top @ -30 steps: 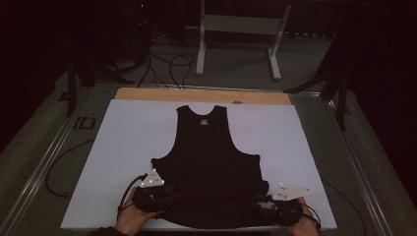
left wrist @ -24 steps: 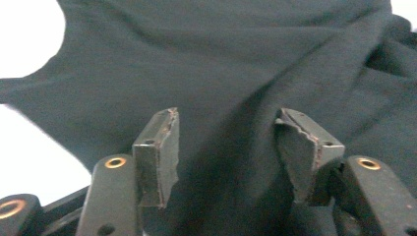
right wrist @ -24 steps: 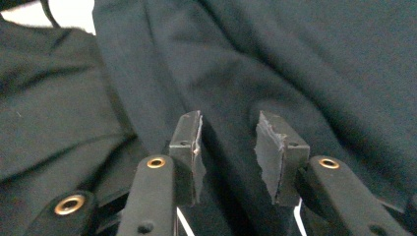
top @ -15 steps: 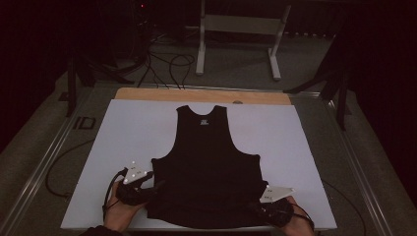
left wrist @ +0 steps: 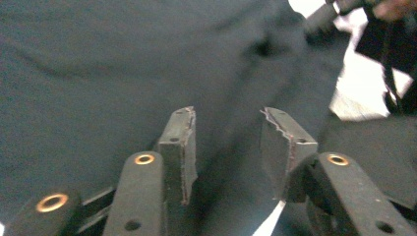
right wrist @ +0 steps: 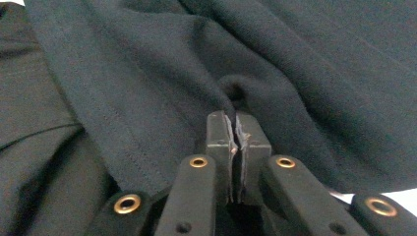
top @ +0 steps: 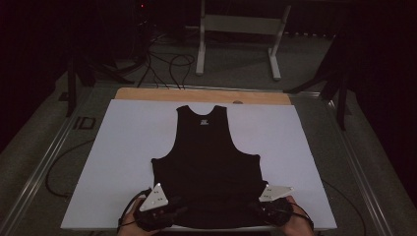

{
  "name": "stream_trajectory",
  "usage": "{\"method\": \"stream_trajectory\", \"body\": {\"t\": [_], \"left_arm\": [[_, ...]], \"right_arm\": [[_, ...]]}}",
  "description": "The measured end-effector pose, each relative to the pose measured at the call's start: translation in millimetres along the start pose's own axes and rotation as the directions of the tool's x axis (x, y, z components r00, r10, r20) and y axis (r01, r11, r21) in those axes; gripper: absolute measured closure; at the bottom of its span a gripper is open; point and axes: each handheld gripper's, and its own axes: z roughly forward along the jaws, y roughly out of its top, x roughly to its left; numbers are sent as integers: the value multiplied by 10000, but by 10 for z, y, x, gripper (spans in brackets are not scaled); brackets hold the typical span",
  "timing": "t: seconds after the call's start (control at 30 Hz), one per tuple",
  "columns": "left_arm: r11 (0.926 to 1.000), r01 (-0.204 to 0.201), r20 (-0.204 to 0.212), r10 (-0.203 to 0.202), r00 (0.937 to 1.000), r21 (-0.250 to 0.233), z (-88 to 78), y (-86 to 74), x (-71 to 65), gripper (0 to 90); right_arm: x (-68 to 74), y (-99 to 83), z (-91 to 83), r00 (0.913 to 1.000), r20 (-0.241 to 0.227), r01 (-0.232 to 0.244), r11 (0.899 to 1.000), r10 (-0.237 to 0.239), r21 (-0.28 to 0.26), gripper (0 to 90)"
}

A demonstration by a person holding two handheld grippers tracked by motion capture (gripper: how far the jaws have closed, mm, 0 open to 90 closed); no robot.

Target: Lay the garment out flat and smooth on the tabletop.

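Note:
A black sleeveless top [top: 204,152] lies flat on a white sheet [top: 123,147], neck away from me and hem at the near edge. My left gripper [top: 178,212] is at the hem's left end. In the left gripper view its jaws [left wrist: 227,118] stand apart and have just been closing, with the black cloth [left wrist: 123,64] between and under them, not pinched. My right gripper [top: 255,212] is at the hem's right end. In the right gripper view it [right wrist: 234,120] is shut on a raised fold of the top [right wrist: 295,64].
The sheet covers a table with a wooden strip [top: 196,94] along its far edge. Behind the table stand a metal frame [top: 236,29] and loose cables [top: 167,64] on the floor. The person's other hand and gripper [left wrist: 344,12] show far off in the left gripper view.
The left hand swung out to the left of the top, then came back right and nearer onto the hem. The right gripper stayed at the hem's right end.

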Motion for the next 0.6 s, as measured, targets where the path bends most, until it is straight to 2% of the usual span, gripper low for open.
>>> {"method": "stream_trajectory", "body": {"t": [0.07, 0.1, 0.13, 0.17, 0.2, 0.23, 0.27, 0.33, 0.4, 0.43, 0.47, 0.6], "left_arm": [[9999, -12, 67, 11, 10000, 146, 28, -13, -9, 590], [9987, -39, 45, 36, 10000, 511, 75, -41, -8, 572], [9987, -39, 45, 36, 10000, 511, 75, -41, -8, 537], [9974, 0, -284, 20, 9996, 718, 109, -68, 5, 496], [9974, 0, -284, 20, 9996, 718, 109, -68, 5, 477], [9963, -103, -692, 163, 9975, 857, 126, -84, 18, 477], [9957, -161, -942, 247, 9952, 912, 135, -89, 16, 430], [9941, -385, -1499, 535, 9872, 1012, 146, -91, 2, 366], [9900, -672, -1972, 909, 9761, 1240, 175, -100, -19, 312], [9865, -827, -2117, 1117, 9709, 1415, 196, -108, -30, 292], [9857, -904, -2187, 1204, 9683, 1423, 213, -114, -40, 272], [9891, -720, -2036, 974, 9742, 1283, 217, -128, -7, 255]], "right_arm": [[-1, -2, 0, 10000, 1, 10, 10000, -10, -13, 859], [-2, -2, 0, 10000, -1, 3, 10000, -3, -16, 859], [-2, -2, 0, 10000, -1, 3, 10000, -3, -16, 859], [-2, -2, -1, 10000, 3, -28, 10000, 28, -16, 859], [-2, -2, -1, 10000, 3, -28, 10000, 28, -16, 859], [-2, -3, 0, 10000, 5, -12, 10000, 12, -23, 858], [-1, -3, 0, 10000, 15, -7, 10000, 7, -28, 858], [-1, -4, -1, 10000, 29, -13, 10000, 13, -34, 855], [-2, -6, 0, 10000, 41, -21, 10000, 22, -45, 852], [-2, -7, 1, 10000, 26, -58, 10000, 58, -55, 847], [-4, -9, 2, 10000, 16, -61, 10000, 61, -55, 842], [-6, -15, 3, 9999, -39, -142, 9999, 142, -21, 818]]}}
